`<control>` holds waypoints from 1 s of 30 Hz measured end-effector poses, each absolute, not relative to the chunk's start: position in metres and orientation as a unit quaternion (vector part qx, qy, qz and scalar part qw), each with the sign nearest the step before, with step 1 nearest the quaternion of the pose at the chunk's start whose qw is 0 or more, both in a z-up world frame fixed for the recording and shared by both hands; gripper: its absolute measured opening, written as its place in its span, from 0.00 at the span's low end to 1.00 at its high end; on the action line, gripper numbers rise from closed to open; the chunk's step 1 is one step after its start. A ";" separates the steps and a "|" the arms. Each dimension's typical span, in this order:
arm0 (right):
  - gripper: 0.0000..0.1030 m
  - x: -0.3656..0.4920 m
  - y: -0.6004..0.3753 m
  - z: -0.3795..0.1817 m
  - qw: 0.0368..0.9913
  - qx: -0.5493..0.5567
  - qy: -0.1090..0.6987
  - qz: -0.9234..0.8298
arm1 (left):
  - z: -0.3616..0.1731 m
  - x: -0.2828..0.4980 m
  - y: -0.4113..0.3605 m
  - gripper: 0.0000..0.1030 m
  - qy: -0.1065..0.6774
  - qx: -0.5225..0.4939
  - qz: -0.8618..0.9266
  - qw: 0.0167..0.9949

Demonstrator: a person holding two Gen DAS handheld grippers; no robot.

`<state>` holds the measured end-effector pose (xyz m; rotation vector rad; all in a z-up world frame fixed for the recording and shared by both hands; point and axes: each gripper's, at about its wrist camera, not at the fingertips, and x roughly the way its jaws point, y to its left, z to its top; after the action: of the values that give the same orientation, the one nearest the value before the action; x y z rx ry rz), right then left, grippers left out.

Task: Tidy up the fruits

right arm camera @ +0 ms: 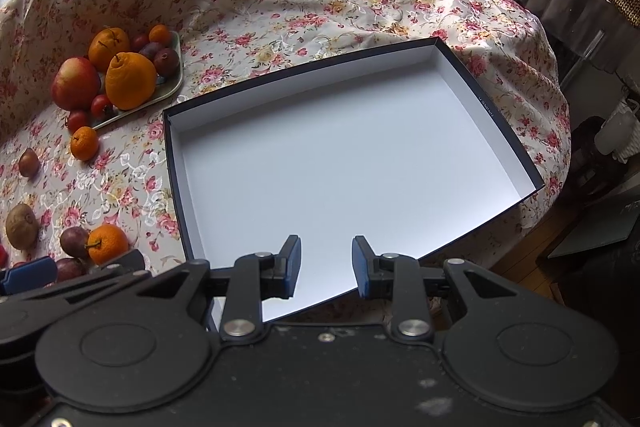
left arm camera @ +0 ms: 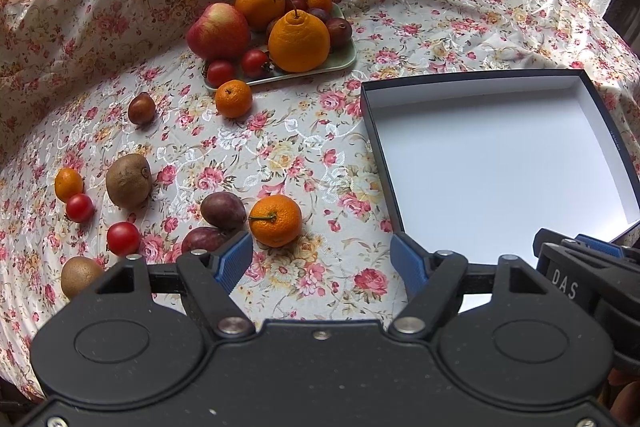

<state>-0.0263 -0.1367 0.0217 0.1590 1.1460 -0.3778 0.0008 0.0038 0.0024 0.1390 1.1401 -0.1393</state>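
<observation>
Nearest the lens, the left tongs [left arm camera: 322,259] hung wide open over the flowered cloth [left arm camera: 304,155] with nothing between the blue pads [left arm camera: 234,259]. Just ahead of the left pad lay a stemmed mandarin [left arm camera: 275,220], touching a dark plum [left arm camera: 223,210], with a second plum [left arm camera: 204,239] partly hidden behind the pad. Farther left on the bench were a kiwi [left arm camera: 129,180], cherry tomatoes [left arm camera: 123,238], a small orange [left arm camera: 68,183] and another kiwi [left arm camera: 80,275]. At the back a green tray [left arm camera: 340,61] held an apple [left arm camera: 218,31] and big citrus, with one mandarin [left arm camera: 233,99] just off its front edge.

The right tongs [right arm camera: 326,267] hovered over the near edge of the white-lined box [right arm camera: 500,131], jaws parted only part way and holding nothing. The box had no fruit in it yet, so the sorting looked barely begun.

To my eye the stemmed mandarin was the natural first pick. I would have brought the left tongs down so the pads straddled its widest part, keeping clear of the plum beside it, since a nudge could set that rolling. A gentle squeeze would suit soft peel. Setting it in a far corner of the box would leave room for the rest, and the right tongs could steady the box wall.
</observation>
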 end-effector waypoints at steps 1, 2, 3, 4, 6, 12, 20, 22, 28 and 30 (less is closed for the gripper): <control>0.29 -0.026 -0.137 0.022 0.820 0.075 0.538 -0.178 | 0.002 0.001 0.004 0.75 0.539 0.065 -0.066 0.837; 0.29 -0.026 -0.136 0.022 0.821 0.075 0.538 -0.178 | 0.002 0.001 0.004 0.75 0.539 0.065 -0.066 0.837; 0.29 -0.026 -0.136 0.022 0.820 0.074 0.538 -0.178 | 0.002 0.001 0.004 0.75 0.539 0.066 -0.066 0.837; 0.29 -0.026 -0.136 0.022 0.820 0.074 0.538 -0.178 | 0.002 0.001 0.004 0.75 0.539 0.066 -0.066 0.837; 0.29 -0.026 -0.137 0.022 0.820 0.075 0.539 -0.177 | 0.002 0.001 0.004 0.75 0.539 0.065 -0.066 0.837; 0.29 -0.027 -0.137 0.022 0.821 0.076 0.538 -0.177 | 0.002 0.001 0.005 0.75 0.539 0.066 -0.065 0.837; 0.29 -0.027 -0.137 0.022 0.820 0.075 0.538 -0.177 | 0.002 0.000 0.005 0.75 0.540 0.064 -0.066 0.837; 0.29 -0.027 -0.137 0.022 0.820 0.075 0.539 -0.177 | 0.001 0.000 0.006 0.75 0.541 0.063 -0.067 0.836; 0.29 -0.026 -0.136 0.022 0.820 0.073 0.540 -0.177 | 0.001 0.001 0.006 0.75 0.543 0.061 -0.068 0.835; 0.29 -0.026 -0.136 0.022 0.820 0.073 0.540 -0.177 | 0.001 0.001 0.006 0.75 0.543 0.061 -0.068 0.835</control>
<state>-0.0262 -0.1360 0.0221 0.1560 1.1496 -0.3762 0.0009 0.0062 0.0009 0.1293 1.1501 -0.1433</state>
